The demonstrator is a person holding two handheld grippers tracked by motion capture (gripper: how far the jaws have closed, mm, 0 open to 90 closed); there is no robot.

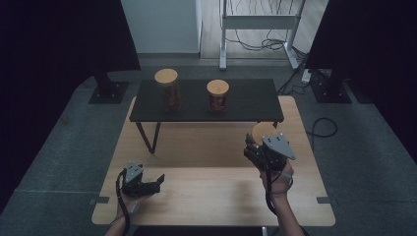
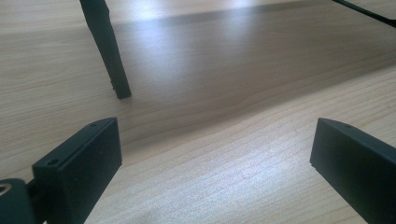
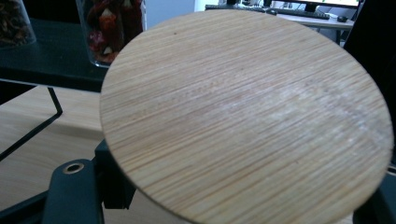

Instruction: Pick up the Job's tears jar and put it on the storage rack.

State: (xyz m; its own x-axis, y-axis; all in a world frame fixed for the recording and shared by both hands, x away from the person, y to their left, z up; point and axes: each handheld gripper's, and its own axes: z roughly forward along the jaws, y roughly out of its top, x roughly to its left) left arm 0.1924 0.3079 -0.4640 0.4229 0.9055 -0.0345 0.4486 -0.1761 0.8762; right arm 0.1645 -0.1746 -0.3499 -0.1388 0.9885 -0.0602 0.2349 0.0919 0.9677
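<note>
right tool (image 1: 256, 147): jaws drawn in tight on a round wooden lid (image 1: 262, 131), held above the right half of the light wood surface (image 1: 206, 191), just in front of the black raised shelf (image 1: 246, 101). In the right gripper view the lid (image 3: 243, 116) sits tilted with its flat face to the camera and hides most of both jaws; can't tell from there whether a jar hangs under it

left tool (image 1: 147, 186): jaws wide apart, nothing between them, low over the near-left part of the surface. Left gripper view shows bare wood grain (image 2: 210, 163) between the two black jaws and one black shelf leg (image 2: 109, 56) standing on the wood ahead

on the shelf: two glass jars with wooden lids, both upright, well apart from each other. Left jar (image 1: 168, 91) is taller, middle jar (image 1: 218, 96) shorter. Both hold reddish-brown contents. The right gripper view catches the middle jar (image 3: 112, 28) behind the held lid, just past its upper-left edge
</note>
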